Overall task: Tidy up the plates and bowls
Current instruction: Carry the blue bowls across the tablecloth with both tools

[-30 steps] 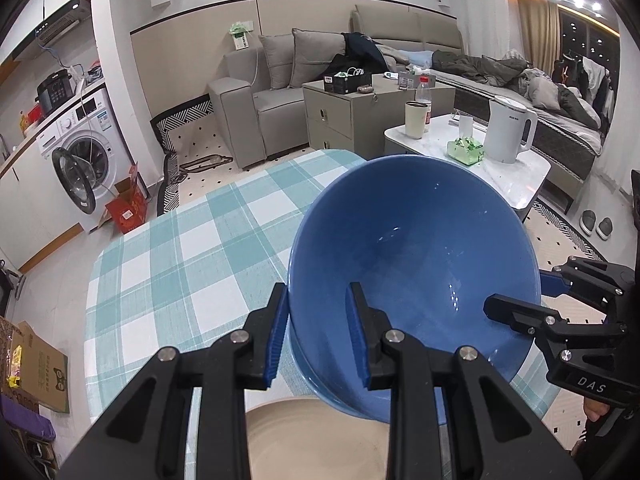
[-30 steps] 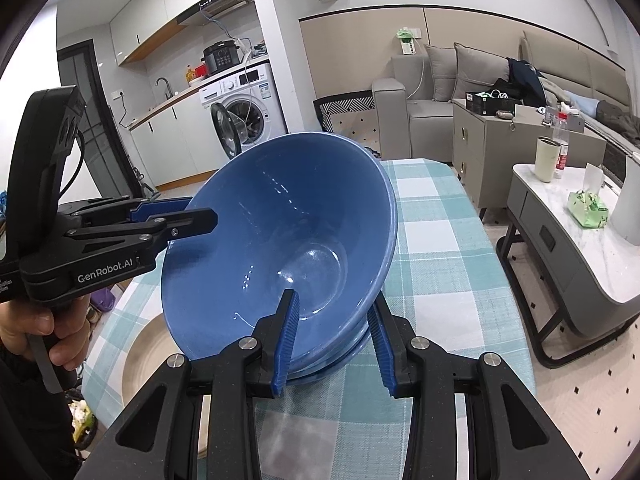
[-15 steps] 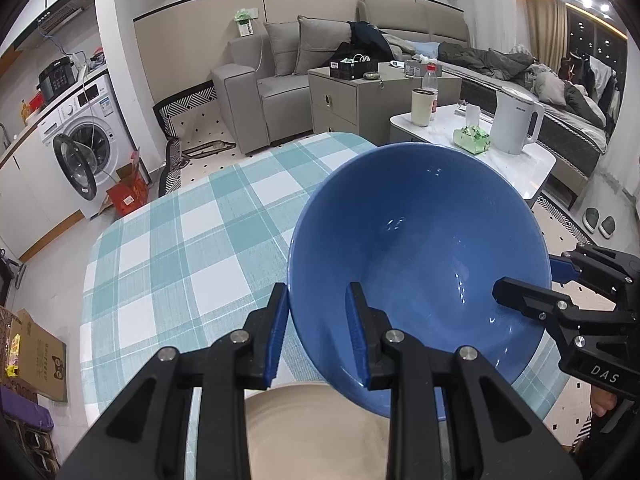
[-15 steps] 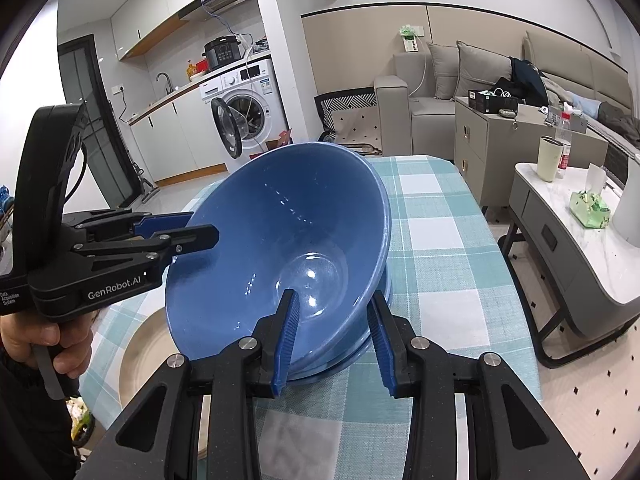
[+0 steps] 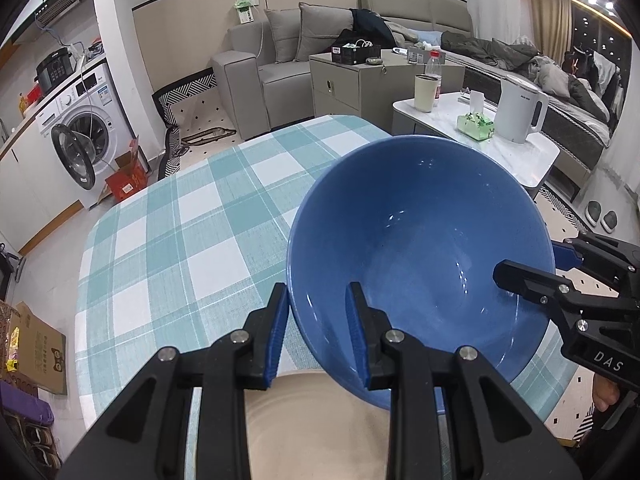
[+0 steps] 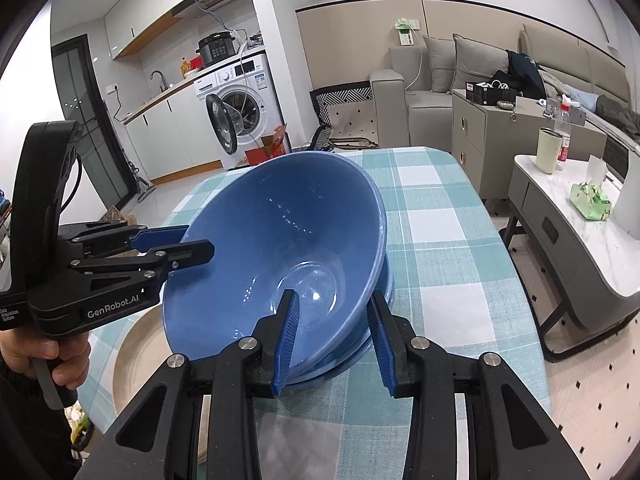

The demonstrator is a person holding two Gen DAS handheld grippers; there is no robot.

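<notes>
Gripping the tilted glossy blue ceramic bowl [image 5: 420, 248], my left fingers [image 5: 318, 330] and right fingers [image 6: 332, 340] clamp opposite rims above the checked desk [image 5: 192, 240].

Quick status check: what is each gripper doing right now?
Left gripper: shut on the rim of the tilted glossy blue ceramic bowl.
Right gripper: shut on the same bowl's opposite rim.

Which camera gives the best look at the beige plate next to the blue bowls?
The left wrist view: the beige plate fills the bottom centre, though the fingers frame it. The right wrist view shows only its curved edge, mostly hidden behind the blue bowl and the left gripper.
</notes>
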